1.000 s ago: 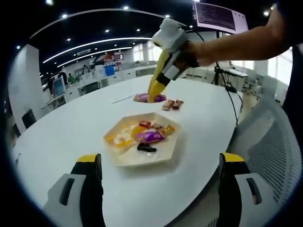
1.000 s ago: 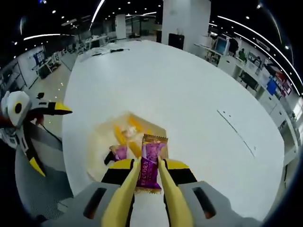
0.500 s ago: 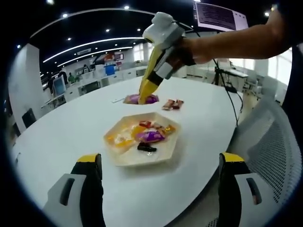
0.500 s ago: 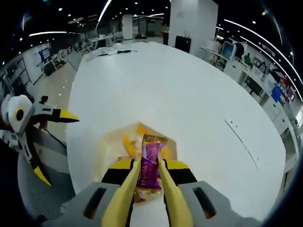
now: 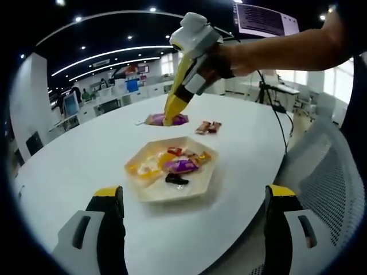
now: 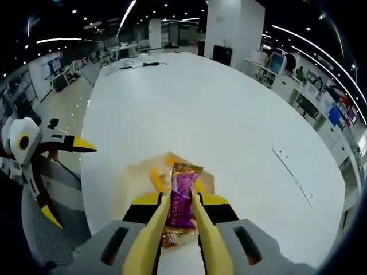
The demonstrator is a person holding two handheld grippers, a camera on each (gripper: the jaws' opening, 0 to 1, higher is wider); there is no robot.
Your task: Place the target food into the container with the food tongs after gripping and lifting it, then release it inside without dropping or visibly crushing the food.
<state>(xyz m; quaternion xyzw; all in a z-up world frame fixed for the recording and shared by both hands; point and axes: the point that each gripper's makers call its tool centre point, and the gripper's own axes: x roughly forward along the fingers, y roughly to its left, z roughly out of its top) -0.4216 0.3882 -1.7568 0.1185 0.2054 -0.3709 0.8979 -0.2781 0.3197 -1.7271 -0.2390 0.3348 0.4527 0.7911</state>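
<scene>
1. Leftward at frame top, the right tool (image 5: 171, 117) has carried its purple candy (image 6: 182, 197) past the tray (image 5: 150, 192).
2. Right tool clamps it; left tool (image 5: 195, 229) gapes.
3. Lifted; release into tray remains.

Glossy purple wrapper (image 6: 181, 201); matt table (image 6: 229, 120).

Purple-wrapped candy (image 6: 182, 201), yellow tongs (image 6: 179, 235), pale hexagonal tray (image 5: 150, 193), white table (image 6: 229, 132).
</scene>
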